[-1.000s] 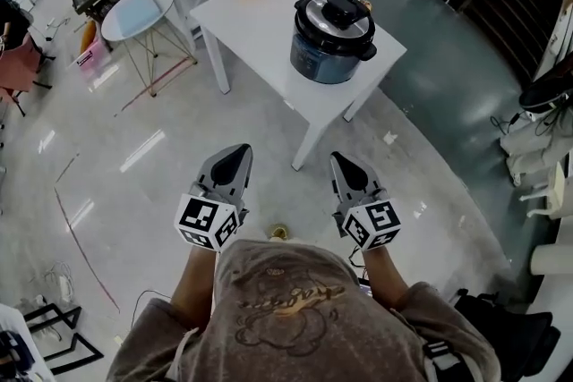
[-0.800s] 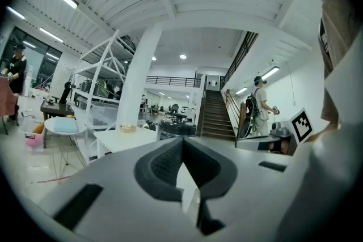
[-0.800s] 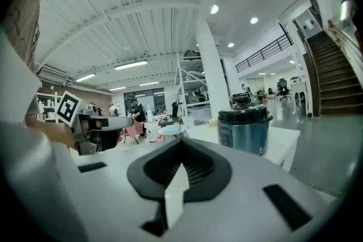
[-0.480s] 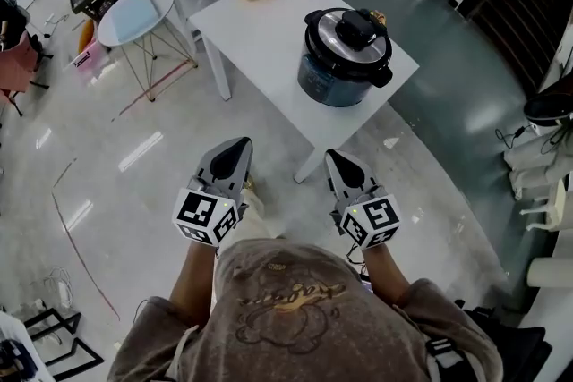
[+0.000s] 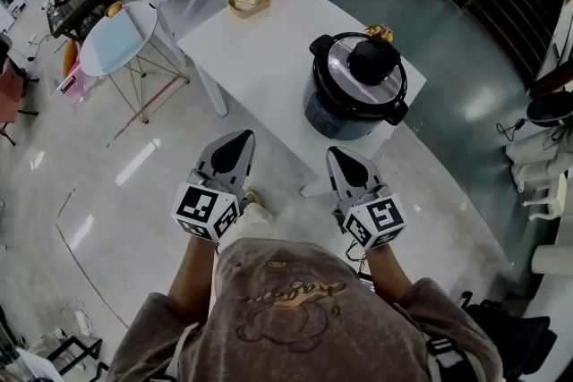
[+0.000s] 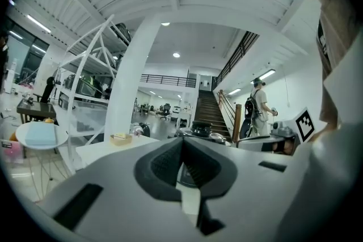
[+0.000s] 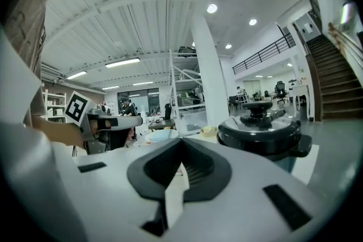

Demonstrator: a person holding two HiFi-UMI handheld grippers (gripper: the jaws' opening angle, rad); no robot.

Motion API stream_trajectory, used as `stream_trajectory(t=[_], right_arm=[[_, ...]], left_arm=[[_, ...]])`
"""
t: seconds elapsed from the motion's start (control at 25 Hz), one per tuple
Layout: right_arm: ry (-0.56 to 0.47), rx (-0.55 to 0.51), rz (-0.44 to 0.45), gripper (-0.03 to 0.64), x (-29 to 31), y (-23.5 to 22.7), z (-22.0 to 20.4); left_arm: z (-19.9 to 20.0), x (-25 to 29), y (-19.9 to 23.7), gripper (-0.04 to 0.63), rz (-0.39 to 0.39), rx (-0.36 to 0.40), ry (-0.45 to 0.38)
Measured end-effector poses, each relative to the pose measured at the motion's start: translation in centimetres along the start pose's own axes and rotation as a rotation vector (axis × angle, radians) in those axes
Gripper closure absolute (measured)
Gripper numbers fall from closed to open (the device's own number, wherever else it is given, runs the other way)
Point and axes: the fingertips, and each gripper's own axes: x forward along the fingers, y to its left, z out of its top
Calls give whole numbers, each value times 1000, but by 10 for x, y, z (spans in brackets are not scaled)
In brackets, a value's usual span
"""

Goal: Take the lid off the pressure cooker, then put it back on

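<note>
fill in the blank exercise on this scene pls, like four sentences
1. The pressure cooker stands on a ___ table.
2. Its lid sits ___ the pot.
3. The left gripper and the right gripper both have their jaws ___, with nothing between them.
4. Of the two, the ___ gripper is nearer to the cooker.

Missing words: white; on; shut; right
</note>
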Motion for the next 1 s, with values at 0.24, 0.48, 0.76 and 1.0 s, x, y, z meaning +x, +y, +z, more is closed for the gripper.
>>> stream_trajectory(t=[0.24,0.48,0.76,1.0], right_arm=[[-16,-5,-63,621,52,-16,21],[-37,-22,-141,621,84,-31,40],[-39,-29,-231,621,88,-54,55],[-47,-33,-288,621,85,-79,61]], left_arm=[[17,48,43,592,-88,10,9],[33,87,70,592,-188,21,11],[40,133,62,592,-314,18,18],[44,166,48,592,-401,24,21]])
